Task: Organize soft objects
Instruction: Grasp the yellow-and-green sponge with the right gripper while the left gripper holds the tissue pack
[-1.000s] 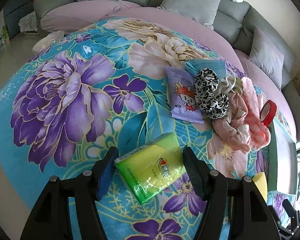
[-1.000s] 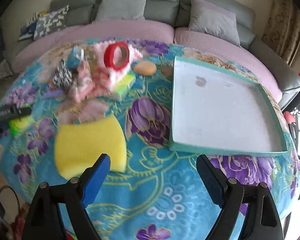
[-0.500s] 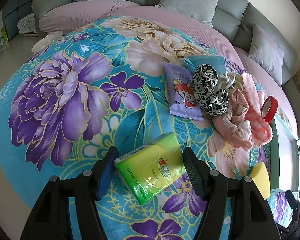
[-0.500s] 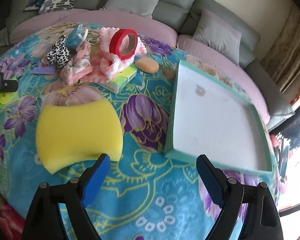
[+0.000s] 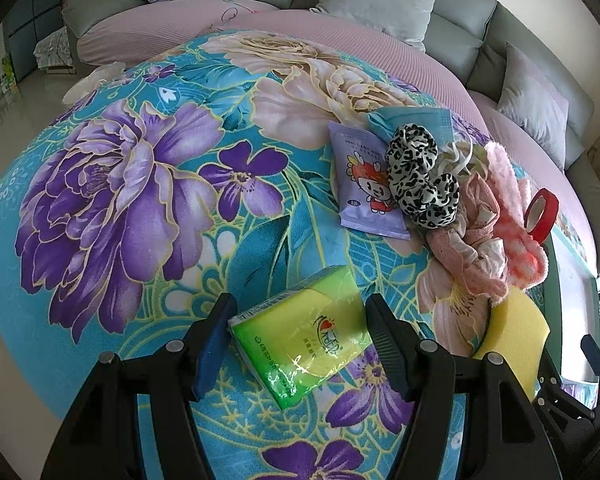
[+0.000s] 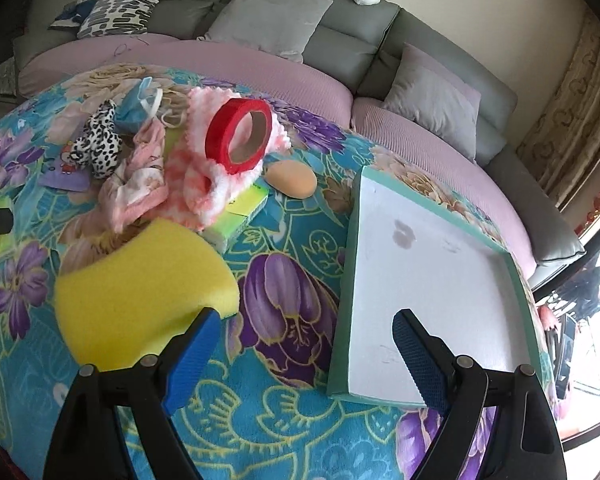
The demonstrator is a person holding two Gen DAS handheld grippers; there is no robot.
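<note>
My left gripper is shut on a green tissue pack, holding it just above the floral blanket. My right gripper is open and empty; its left finger is close to a yellow sponge, which also shows in the left wrist view. A pile lies beyond: a leopard scrunchie, pink cloth, a pink fluffy towel, a red tape roll, a blue mask, a purple wipes pack and a tan sponge.
A shallow teal-rimmed tray with a white floor lies to the right of the sponge. A second green tissue pack lies under the towel. A grey sofa with pillows curves behind the blanket-covered table.
The right gripper has swung and moved nearer the yellow sponge, which now sits by its left finger. The left gripper has barely moved and still holds the tissue pack.
</note>
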